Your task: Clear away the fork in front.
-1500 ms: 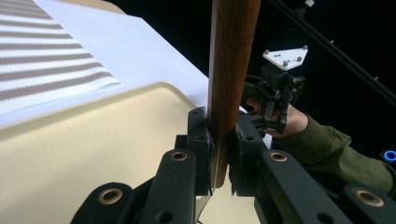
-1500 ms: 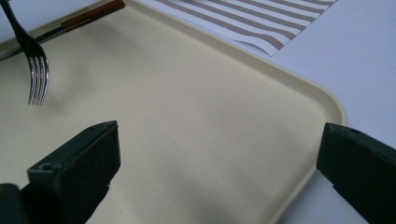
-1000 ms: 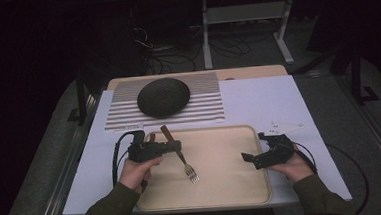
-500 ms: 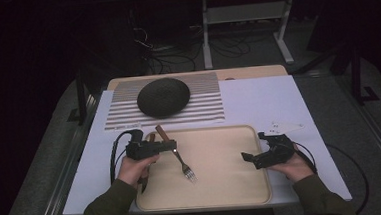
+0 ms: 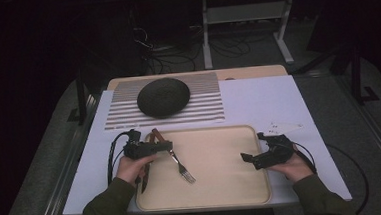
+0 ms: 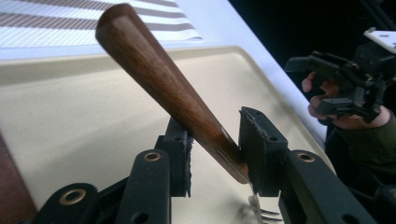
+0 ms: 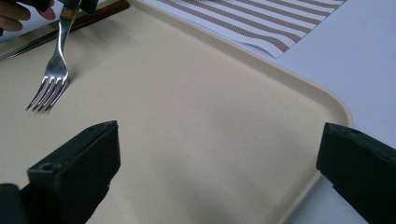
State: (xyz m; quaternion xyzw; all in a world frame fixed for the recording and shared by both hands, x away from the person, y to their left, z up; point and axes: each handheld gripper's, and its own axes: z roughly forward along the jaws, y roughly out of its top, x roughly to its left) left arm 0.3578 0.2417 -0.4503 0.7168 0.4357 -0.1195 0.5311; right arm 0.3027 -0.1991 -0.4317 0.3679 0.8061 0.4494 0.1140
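A fork (image 5: 180, 164) with a brown wooden handle (image 6: 154, 79) has its tines on the cream tray (image 5: 223, 185); the handle slopes upward. My left gripper (image 5: 165, 147) is at the tray's left edge with the handle between its jaws. The jaws have just been opening: the handle leans on one pad (image 6: 256, 154), and a gap separates it from the other. The fork (image 7: 53, 70) lies at the far left in the right gripper view. My right gripper (image 5: 253, 148) stands open over the tray's right side (image 7: 299, 84), its jaws (image 7: 219, 135) wide with nothing between them.
A wooden-handled knife (image 5: 145, 178) lies along the tray's left rim beside the left hand. Behind the tray, a dark domed object (image 5: 164, 96) sits on a striped placemat (image 5: 208, 106). A small paper scrap (image 5: 285, 128) lies right of the tray on the white table cover.
The left gripper has shifted slightly left and lower, and its jaws stand wider around the fork handle. The right hand has kept still.
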